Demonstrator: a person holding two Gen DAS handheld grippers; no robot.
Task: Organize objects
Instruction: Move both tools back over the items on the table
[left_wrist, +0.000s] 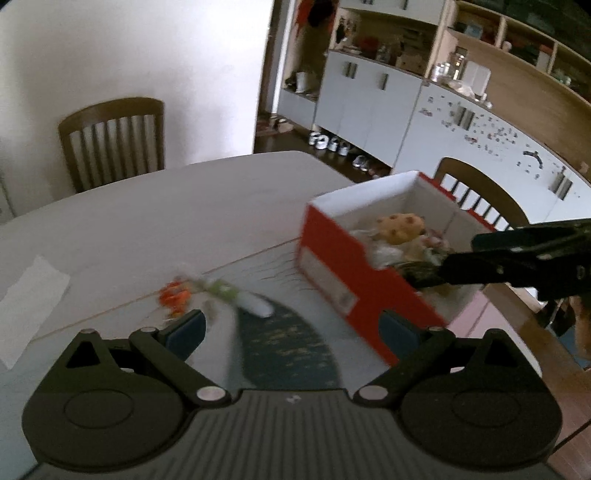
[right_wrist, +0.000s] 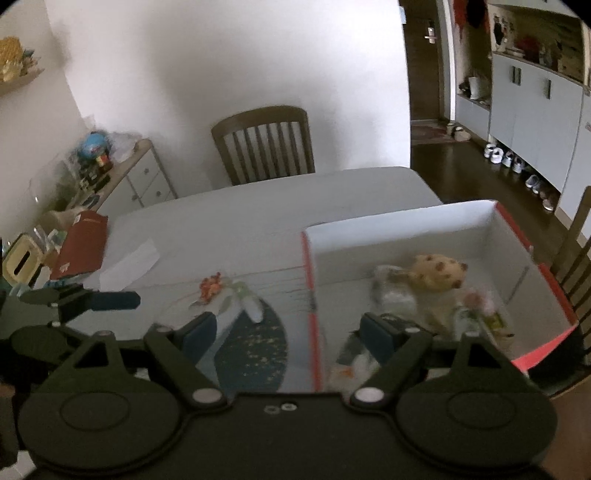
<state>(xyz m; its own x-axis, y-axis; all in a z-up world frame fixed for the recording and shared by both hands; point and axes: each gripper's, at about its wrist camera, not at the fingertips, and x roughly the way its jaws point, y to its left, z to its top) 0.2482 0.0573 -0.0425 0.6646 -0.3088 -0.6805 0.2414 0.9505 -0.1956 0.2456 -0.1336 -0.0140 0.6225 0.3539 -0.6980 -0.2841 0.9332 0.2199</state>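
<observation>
A flower sprig (left_wrist: 218, 291) was seen lying flat on the table (left_wrist: 177, 206), outside the red box (left_wrist: 343, 273), and was judged to be the thing left to be put away. Its long axis ran slantwise across the left wrist view, with the orange blossoms at the far-left end and the pale wrapped stem at the near-right end, over the dark mat (left_wrist: 288, 343). The left gripper (left_wrist: 291, 328) was held with its fingers spread wide and nothing between them; the sprig lay just ahead of it, nearer its left finger, so a short advance with a slight turn was judged to be needed to bring the jaws across the stem. The right gripper (right_wrist: 288, 332) was likewise found apart and empty, straddling the box's near-left wall, with one finger over the box's contents, where a spotted plush toy (right_wrist: 439, 273) and other blurred items had been gathered. The sprig lay to the left of that gripper and further off, so the left hand was taken as the better placed one for the pick
</observation>
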